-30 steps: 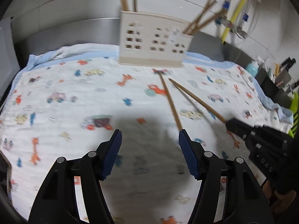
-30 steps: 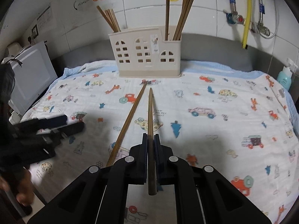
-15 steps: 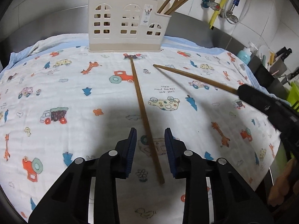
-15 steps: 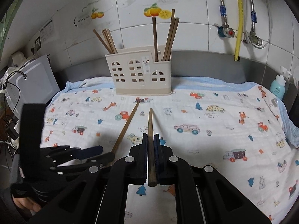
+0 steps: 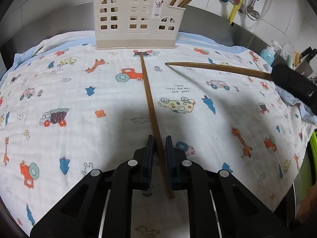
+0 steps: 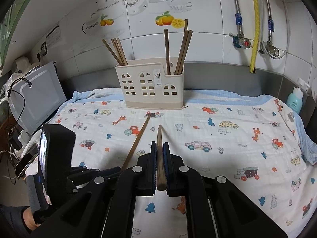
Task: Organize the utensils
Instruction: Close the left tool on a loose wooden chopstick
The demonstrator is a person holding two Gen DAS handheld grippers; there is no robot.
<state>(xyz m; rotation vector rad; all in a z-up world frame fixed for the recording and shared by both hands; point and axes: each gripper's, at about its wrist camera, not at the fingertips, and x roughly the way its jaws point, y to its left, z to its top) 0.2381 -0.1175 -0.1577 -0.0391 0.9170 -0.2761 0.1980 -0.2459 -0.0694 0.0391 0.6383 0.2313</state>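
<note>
Bamboo-brown, the chopstick on the cloth lies with its far tip just short of the cream utensil holder and its near end running back between the pads of the left gripper. Those jaws have just been closing on it: they now stand nearly together, the stick between them, with only a thin sliver of cloth showing on either side, so whether the pads truly bite yet I cannot tell for sure. The right gripper is clamped tight on a second chopstick, which it holds off the printed muslin cloth, tip aimed at the holder.

To do this pick-up well, the left gripper should squeeze fully before lifting, since the stick crosses the pads at a slight slant and could pivot or slip out. It is gripped near its blunt end, so most of the length hangs toward the holder; a slow, level lift should keep the tip from dragging and snagging the soft cloth. The held stick's tip hovers just to the right of the lying one, between it and the holder's right side, so the two hands need to stay apart on the way. The holder's left and right compartments already hold chopsticks; I judge either would suit.
</note>
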